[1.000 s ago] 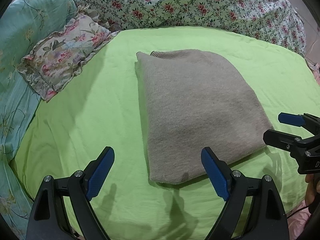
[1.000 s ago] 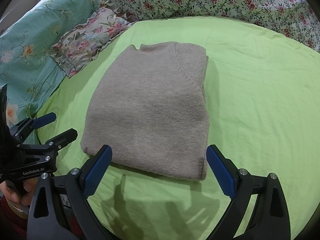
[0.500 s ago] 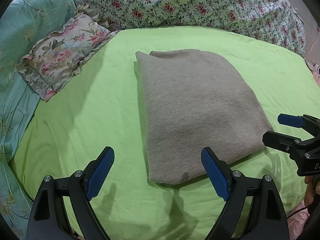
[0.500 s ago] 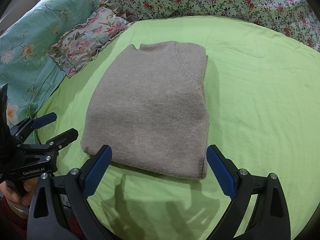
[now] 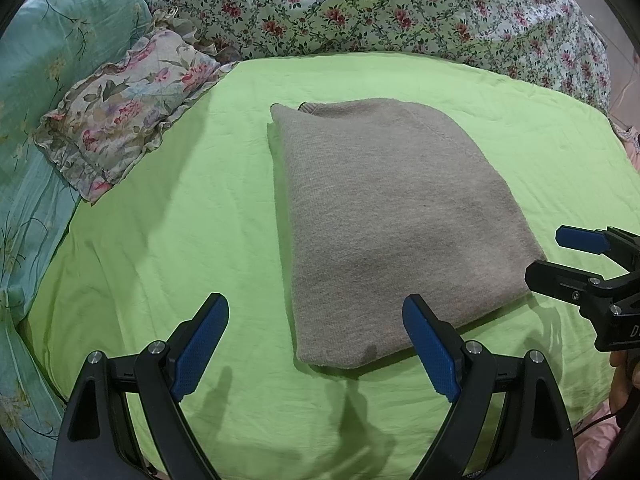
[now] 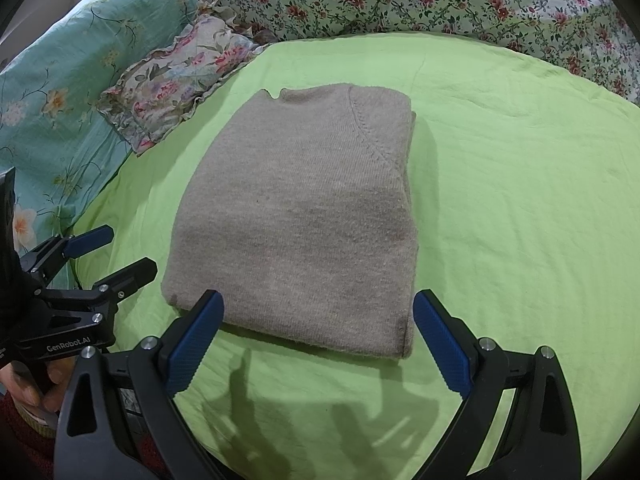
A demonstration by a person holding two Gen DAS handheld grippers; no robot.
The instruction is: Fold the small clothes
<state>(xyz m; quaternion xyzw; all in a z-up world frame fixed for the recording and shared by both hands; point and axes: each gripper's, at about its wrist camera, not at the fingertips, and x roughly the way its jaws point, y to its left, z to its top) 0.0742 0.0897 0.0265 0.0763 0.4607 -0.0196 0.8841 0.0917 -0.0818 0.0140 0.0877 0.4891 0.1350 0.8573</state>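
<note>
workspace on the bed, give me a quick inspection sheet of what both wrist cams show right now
Surface: green sheet, lightly wrinkled, gripper shadows at the near edge.
Job's things: one beige knit sweater, folded into a flat rectangle, lying on the sheet, not held.
Clutter: nothing seen on the sheet beside the sweater.
Grippers: left gripper open, jaws wide, short of the sweater's near edge; right gripper open, likewise empty.
Cables: a thin dark cable near the hand at the lower right of the left wrist view.
Surroundings: ruffled floral pillow at the sheet's far left, teal floral bedding, white floral quilt behind.
</note>
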